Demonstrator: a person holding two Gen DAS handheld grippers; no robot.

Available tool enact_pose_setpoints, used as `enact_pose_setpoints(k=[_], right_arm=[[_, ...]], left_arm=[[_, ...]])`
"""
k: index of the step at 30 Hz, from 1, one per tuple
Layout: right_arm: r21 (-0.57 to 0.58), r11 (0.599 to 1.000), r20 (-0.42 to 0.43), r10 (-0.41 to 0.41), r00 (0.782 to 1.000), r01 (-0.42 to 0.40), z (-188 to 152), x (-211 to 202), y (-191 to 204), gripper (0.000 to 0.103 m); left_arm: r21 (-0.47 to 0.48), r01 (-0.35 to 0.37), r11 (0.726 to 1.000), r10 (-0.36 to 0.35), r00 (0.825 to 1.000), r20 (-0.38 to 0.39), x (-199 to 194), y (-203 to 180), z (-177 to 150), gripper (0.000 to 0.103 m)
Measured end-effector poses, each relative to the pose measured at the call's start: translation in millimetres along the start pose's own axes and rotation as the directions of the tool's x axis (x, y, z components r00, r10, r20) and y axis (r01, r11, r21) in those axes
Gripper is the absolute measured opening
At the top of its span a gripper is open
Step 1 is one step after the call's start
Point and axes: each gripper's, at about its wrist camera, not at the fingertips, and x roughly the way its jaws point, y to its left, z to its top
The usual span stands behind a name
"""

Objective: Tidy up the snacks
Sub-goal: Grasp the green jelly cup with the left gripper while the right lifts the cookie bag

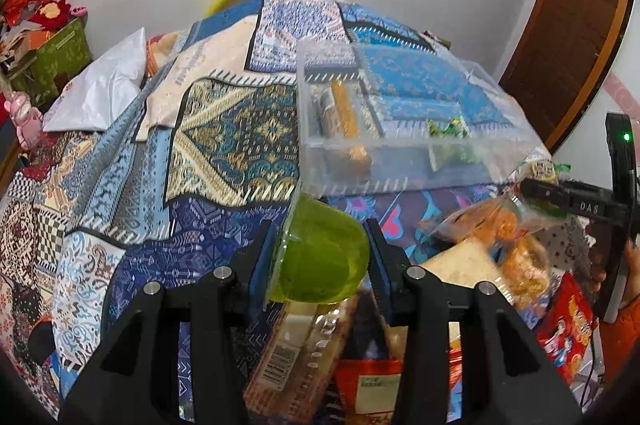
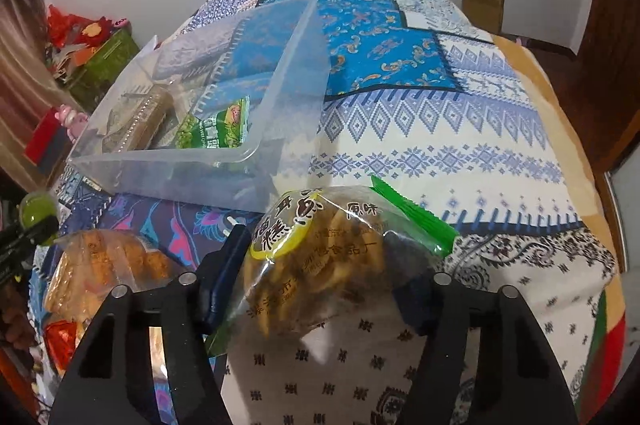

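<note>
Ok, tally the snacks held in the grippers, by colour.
green cup, in the left gripper: 1
clear bag of brown biscuits, in the right gripper: 1
Total: 2

A green jelly cup (image 1: pixel 324 253) with a clear lid lies tipped on its side, raised above the pile of snacks. A clear bag of golden fried snacks (image 2: pixel 320 261), with a yellow round label and a green sealed edge, hangs tilted over the patterned cloth. A clear plastic box (image 1: pixel 400 161) sits on the cloth just beyond both; inside it lie a long brown and gold packet (image 2: pixel 148 121) towards one side and a green packet (image 2: pixel 220 129) beside it. More bagged and boxed snacks (image 1: pixel 500 249) lie heaped in front of the box.
</note>
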Motion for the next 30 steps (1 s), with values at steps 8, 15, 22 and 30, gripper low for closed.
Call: enact_pose_setpoints(k=[8, 15, 22, 30], right_arm=[[-0.025, 0.999, 0.097, -0.038, 0.995, 0.041, 3, -47, 1, 0.06], [-0.049, 0.999, 0.204, -0.006, 0.979, 0.016, 26, -77, 16, 0.061], [-0.094, 0.996, 0.235, 0.03, 0.972, -0.008, 53, -61, 42, 0.061], [-0.146, 0.989, 0.178, 0.044, 0.983, -0.017, 70, -21, 60, 0.061]], left_arm=[[0.021, 0.024, 0.999, -0.026, 0.996, 0.081, -18, -16, 27, 0.043], [0.041, 0.039, 0.998, -0.044, 0.991, 0.129, -20, -34, 57, 0.043], [0.048, 0.055, 0.997, -0.06, 0.991, 0.121, 6, -50, 84, 0.043], [0.058, 0.061, 0.996, -0.064, 0.997, 0.05, 51, -60, 94, 0.043]])
